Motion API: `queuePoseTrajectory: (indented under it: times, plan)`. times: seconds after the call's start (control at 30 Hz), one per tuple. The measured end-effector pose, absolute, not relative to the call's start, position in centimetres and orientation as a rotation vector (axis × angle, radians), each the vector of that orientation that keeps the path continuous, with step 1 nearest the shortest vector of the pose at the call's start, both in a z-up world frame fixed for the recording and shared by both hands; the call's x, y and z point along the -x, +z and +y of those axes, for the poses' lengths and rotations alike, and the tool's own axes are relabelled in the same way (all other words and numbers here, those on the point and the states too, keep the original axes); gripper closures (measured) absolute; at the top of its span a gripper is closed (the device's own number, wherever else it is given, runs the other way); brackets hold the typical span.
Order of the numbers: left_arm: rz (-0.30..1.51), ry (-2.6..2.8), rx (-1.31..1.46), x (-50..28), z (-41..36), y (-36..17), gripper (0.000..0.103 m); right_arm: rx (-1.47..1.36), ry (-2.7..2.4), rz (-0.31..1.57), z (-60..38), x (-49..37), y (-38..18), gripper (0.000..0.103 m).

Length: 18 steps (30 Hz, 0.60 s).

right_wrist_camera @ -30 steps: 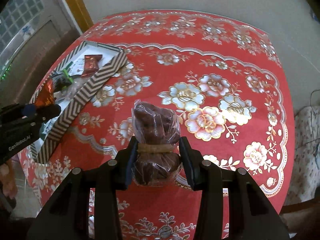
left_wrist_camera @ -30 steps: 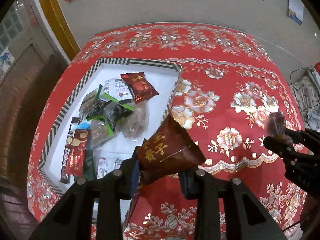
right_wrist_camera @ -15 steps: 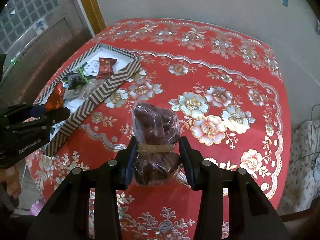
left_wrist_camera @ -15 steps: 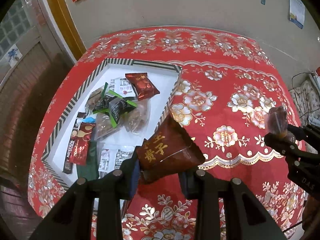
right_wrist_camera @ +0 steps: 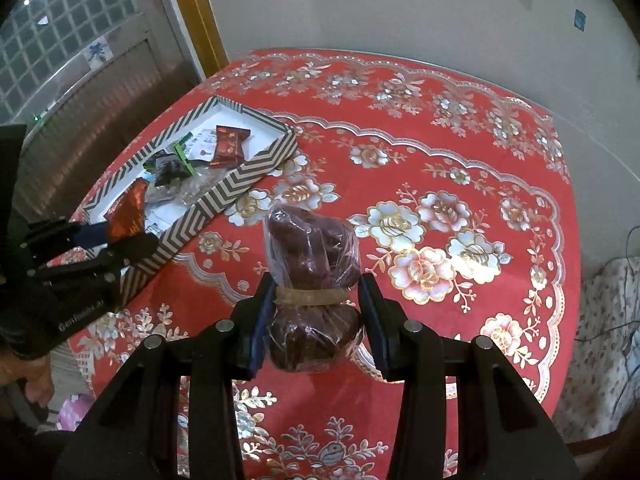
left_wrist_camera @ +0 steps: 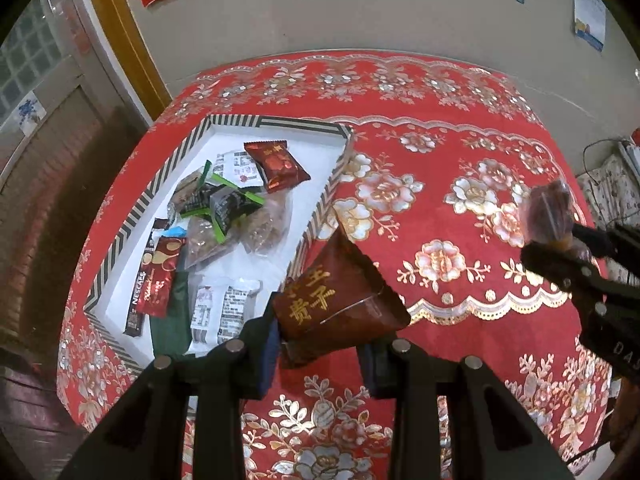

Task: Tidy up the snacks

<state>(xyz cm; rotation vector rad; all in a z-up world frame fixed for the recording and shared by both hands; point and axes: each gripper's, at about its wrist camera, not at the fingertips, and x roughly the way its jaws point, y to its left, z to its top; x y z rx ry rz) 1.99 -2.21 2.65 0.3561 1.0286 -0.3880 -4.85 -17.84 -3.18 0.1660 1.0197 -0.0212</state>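
The left gripper (left_wrist_camera: pixel 316 354) clamps a brown gold-lettered packet (left_wrist_camera: pixel 340 300), with the striped snack box (left_wrist_camera: pixel 320 208) just ahead-left of it.

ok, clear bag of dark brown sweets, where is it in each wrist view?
Left wrist: clear bag of dark sweets at the far right edge, pinched in the right gripper.
Right wrist: same bag at centre, between that gripper's fingers.
Shared landmark: the striped snack box, centre-left in the left view, upper left in the right view.
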Motion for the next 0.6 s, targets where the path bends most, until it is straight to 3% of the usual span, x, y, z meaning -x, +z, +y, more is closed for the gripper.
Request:
queuePoseTrajectory:
  times: [0.27, 0.4, 0.6]
  plan:
    - [1.019, -0.373, -0.308, -4.2, 1.2, 3.3, 0.067, -0.15, -0.008, 1.002, -16.5, 3.3, -2.4, 0.064]
    - [1.034, -0.328, -0.256, -7.5, 5.5, 3.4, 0.067, -0.144, 0.001, 0.994, -15.7, 1.8, -1.6, 0.073]
    - [1.023, -0.35, -0.237, -9.7, 8.4, 3.5, 0.067, -0.172, -0.099, 1.011, -17.1, 0.5, -1.6, 0.073]
